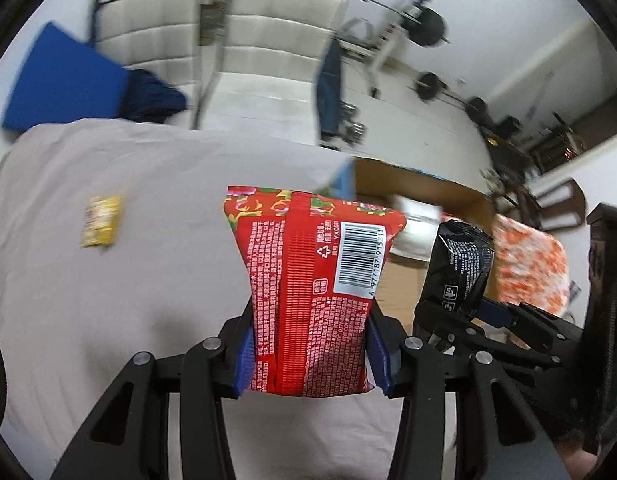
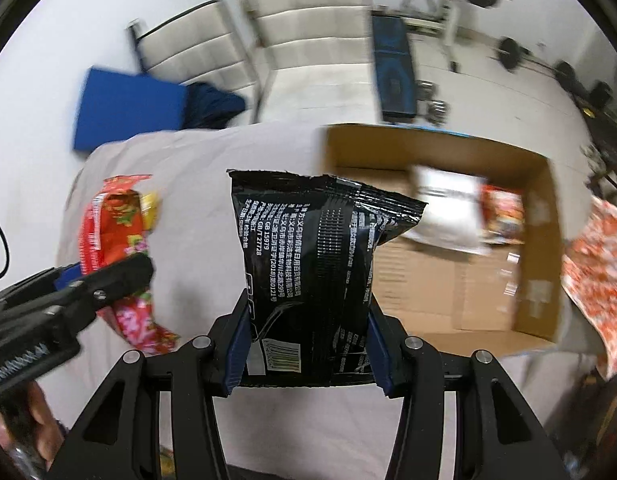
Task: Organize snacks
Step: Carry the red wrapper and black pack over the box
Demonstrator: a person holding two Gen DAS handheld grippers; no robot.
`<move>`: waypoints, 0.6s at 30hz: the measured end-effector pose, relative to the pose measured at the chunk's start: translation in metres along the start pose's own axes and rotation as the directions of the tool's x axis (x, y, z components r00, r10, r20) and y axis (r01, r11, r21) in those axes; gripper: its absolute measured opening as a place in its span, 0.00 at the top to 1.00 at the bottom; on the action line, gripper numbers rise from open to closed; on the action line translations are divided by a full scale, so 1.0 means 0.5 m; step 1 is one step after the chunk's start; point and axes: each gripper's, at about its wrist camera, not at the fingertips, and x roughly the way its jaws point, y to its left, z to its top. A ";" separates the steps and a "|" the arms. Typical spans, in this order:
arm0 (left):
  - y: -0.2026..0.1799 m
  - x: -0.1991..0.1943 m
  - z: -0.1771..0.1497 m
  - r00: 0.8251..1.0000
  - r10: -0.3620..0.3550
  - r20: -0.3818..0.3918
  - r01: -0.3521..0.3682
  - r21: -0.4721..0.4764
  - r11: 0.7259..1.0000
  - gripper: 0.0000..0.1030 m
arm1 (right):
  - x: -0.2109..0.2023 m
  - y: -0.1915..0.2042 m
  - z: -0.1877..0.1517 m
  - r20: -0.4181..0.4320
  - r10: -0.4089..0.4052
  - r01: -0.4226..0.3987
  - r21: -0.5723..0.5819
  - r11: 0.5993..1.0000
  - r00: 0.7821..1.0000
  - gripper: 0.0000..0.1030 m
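Note:
My left gripper (image 1: 310, 354) is shut on a red flowered snack packet (image 1: 312, 280), held up above the grey cloth-covered table (image 1: 108, 300). My right gripper (image 2: 306, 346) is shut on a black snack packet (image 2: 308, 264); it also shows at the right of the left wrist view as the black packet (image 1: 460, 264). The red packet (image 2: 116, 240) and the left gripper (image 2: 108, 284) appear at the left of the right wrist view. An open cardboard box (image 2: 540, 240) lies at the right with a white packet (image 2: 448, 208) and a red packet (image 2: 502, 212) inside. A small yellow packet (image 1: 100, 220) lies on the cloth.
An orange-and-white patterned bag (image 2: 596, 272) lies right of the box. Beyond the table stand white chairs (image 1: 268, 40), a blue mat (image 1: 64, 80) and a weight bench with barbells (image 2: 396, 72) on the floor. A hand (image 2: 12, 432) shows at lower left.

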 end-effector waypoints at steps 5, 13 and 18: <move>-0.132 0.079 0.055 0.995 -0.063 -0.083 0.069 0.070 0.995 0.58 | 0.003 -0.199 0.010 -0.026 -0.077 0.079 0.089 0.993 0.997 0.49; -0.264 0.250 0.118 0.980 -0.009 -0.200 0.032 0.112 0.993 0.58 | 0.113 -0.413 0.023 -0.125 -0.148 0.166 0.147 0.975 0.981 0.49; -0.285 0.327 0.134 0.971 0.025 -0.238 -0.004 0.088 0.996 0.58 | 0.213 -0.472 0.032 -0.183 -0.153 0.181 0.150 0.972 0.971 0.49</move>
